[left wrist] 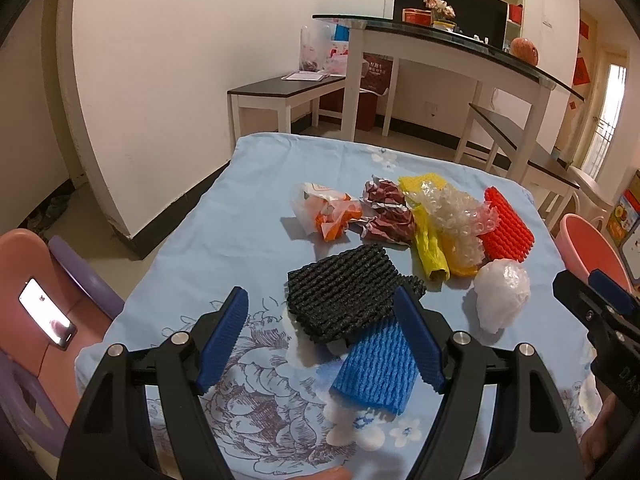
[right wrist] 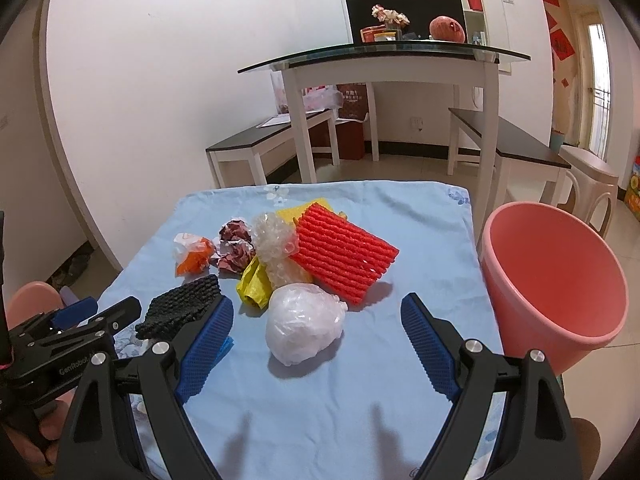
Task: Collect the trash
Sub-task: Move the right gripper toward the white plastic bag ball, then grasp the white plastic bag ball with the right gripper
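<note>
Trash lies on a blue cloth-covered table (left wrist: 248,184). A black foam net (left wrist: 340,292) overlaps a blue foam net (left wrist: 376,372); my open left gripper (left wrist: 320,304) hovers just before them, empty. Behind lie an orange-white wrapper (left wrist: 324,212), crumpled maroon paper (left wrist: 388,212), a yellow bag (left wrist: 430,248), bubble wrap (left wrist: 460,212) and a red foam net (left wrist: 506,224). A white plastic ball (right wrist: 304,328) lies between the fingers of my open right gripper (right wrist: 318,308), untouched. The red foam net (right wrist: 344,256) is beyond it. A pink bin (right wrist: 556,280) stands at the table's right.
A pink chair holding a lit phone (left wrist: 47,314) stands at the table's left. A glass-topped white table (right wrist: 384,56) with benches (right wrist: 264,144) stands behind. A beige stool (right wrist: 588,184) is beyond the bin.
</note>
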`<control>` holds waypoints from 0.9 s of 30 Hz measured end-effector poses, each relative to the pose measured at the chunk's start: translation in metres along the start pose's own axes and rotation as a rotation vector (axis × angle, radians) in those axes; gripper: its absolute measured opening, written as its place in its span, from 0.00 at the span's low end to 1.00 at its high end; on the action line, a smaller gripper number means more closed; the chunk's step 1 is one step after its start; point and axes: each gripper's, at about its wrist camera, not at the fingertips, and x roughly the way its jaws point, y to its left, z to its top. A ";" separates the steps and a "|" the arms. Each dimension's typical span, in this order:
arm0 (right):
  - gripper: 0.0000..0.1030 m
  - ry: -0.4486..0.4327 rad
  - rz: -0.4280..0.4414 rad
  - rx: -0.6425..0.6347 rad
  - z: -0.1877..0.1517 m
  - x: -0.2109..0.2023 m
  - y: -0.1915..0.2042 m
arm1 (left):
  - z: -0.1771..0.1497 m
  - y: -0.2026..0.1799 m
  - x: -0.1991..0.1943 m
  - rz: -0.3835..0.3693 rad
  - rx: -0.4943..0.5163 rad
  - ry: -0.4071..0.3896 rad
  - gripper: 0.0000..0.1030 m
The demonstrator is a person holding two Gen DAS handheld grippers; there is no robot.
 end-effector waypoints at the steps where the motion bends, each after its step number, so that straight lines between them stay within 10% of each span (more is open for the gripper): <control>1: 0.82 0.003 0.001 0.000 -0.001 0.001 0.000 | 0.000 0.000 0.000 -0.001 0.000 0.001 0.74; 27: 0.79 0.150 0.012 0.036 -0.006 0.039 -0.002 | -0.007 -0.014 0.029 -0.039 0.070 0.099 0.74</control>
